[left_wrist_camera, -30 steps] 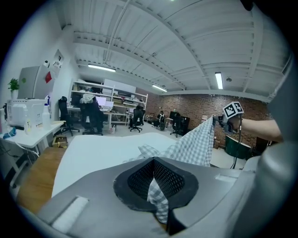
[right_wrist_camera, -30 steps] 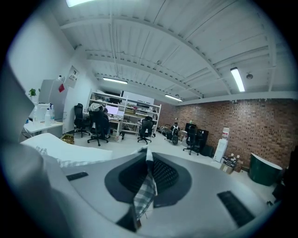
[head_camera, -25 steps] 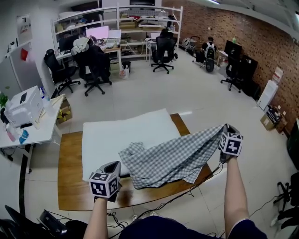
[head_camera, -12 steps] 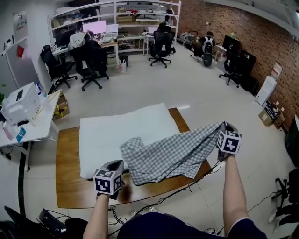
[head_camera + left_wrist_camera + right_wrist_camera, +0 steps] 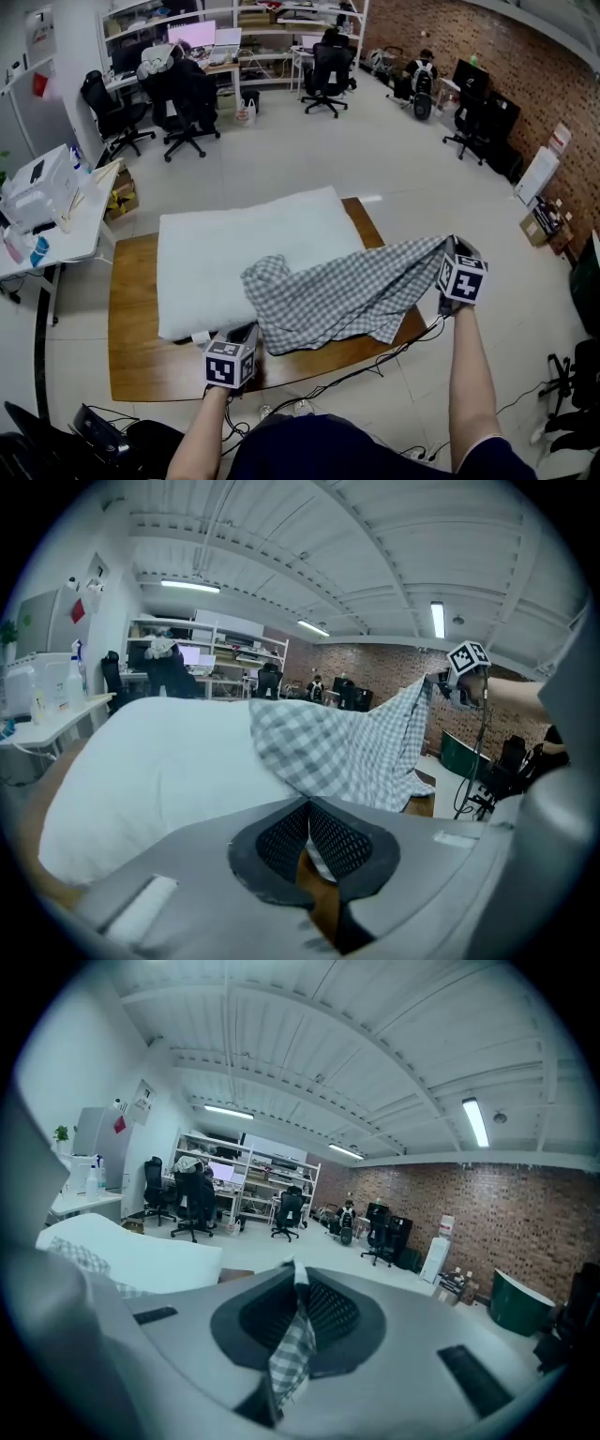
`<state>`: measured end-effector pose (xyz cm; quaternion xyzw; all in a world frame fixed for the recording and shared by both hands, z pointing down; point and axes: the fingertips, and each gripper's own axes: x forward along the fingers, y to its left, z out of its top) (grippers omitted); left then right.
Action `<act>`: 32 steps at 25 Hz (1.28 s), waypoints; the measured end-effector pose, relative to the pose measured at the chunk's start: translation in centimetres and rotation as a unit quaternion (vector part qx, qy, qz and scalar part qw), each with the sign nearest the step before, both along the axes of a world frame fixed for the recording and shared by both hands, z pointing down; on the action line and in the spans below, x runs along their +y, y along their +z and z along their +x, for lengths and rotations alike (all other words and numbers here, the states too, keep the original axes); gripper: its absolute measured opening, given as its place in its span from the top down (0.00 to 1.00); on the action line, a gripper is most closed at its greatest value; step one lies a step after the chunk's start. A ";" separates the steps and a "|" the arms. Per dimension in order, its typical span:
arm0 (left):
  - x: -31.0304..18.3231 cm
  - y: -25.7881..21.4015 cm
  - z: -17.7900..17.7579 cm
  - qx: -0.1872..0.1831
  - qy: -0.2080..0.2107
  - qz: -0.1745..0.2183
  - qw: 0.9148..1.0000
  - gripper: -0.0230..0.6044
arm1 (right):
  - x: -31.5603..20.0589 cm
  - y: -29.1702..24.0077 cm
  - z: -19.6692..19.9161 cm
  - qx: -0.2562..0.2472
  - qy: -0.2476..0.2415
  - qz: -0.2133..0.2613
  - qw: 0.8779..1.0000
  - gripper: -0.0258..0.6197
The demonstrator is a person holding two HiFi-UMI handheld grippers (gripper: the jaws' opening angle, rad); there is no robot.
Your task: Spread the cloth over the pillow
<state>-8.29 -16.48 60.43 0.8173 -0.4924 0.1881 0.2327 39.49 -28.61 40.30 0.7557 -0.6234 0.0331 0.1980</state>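
A white pillow lies on the wooden table. The grey-and-white checked cloth hangs between both grippers, its left part bunched on the pillow's near right corner. My right gripper is raised past the table's right end, shut on a cloth corner that shows between its pads. My left gripper is low at the pillow's near edge. In the left gripper view its jaws are shut where the cloth runs down to them, a bit of fabric pinched there, beside the pillow.
A white side table with a printer stands at the left. Office chairs and desks fill the far floor, and a brick wall runs along the right. Cables trail on the floor under the table's near edge.
My left gripper has moved forward and a little right, up to the pillow's near edge. The cloth's left part has slid further onto the pillow. The right gripper has barely moved.
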 end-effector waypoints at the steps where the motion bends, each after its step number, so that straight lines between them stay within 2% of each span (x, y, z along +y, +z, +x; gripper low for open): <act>1: 0.3 0.8 0.2 0.000 0.001 -0.007 1.000 0.94 | 0.0 0.1 -0.3 0.001 -0.003 0.000 1.000 0.91; 4: 1.4 3.1 1.1 0.005 0.001 -0.029 1.000 0.86 | 0.1 0.6 -1.3 0.000 -0.012 -0.003 1.000 0.91; 9: 2.6 6.5 2.4 0.006 -0.010 -0.070 0.997 0.63 | 0.3 1.2 -3.0 0.004 -0.032 -0.009 0.999 0.91; 11: 2.8 7.5 2.9 0.009 -0.014 -0.082 0.997 0.61 | 0.4 1.6 -3.2 0.004 -0.035 -0.012 0.999 0.91; 17: 3.3 9.6 4.2 0.042 -0.021 -0.124 0.991 0.61 | 1.0 1.7 -3.6 0.008 -0.045 -0.013 0.999 0.91; 20: 3.1 10.2 4.0 0.048 -0.032 -0.127 0.990 0.69 | 1.3 1.9 -3.1 0.011 -0.043 -0.017 0.999 0.91; 22: 2.8 10.0 4.0 0.050 -0.031 -0.121 0.991 0.74 | 1.5 2.0 -2.8 0.011 -0.042 -0.019 0.999 0.91; 24: 2.6 9.4 4.0 0.047 -0.028 -0.110 0.992 0.89 | 1.6 2.0 -2.7 0.012 -0.041 -0.019 0.999 0.91; 29: 2.5 6.5 3.1 0.041 -0.019 -0.077 0.996 0.91 | 1.5 1.9 -2.8 0.011 -0.045 -0.016 0.999 0.91; 32: 2.2 3.1 1.9 0.043 -0.018 -0.041 0.998 0.91 | 1.3 1.5 -2.6 0.010 -0.046 -0.012 0.999 0.91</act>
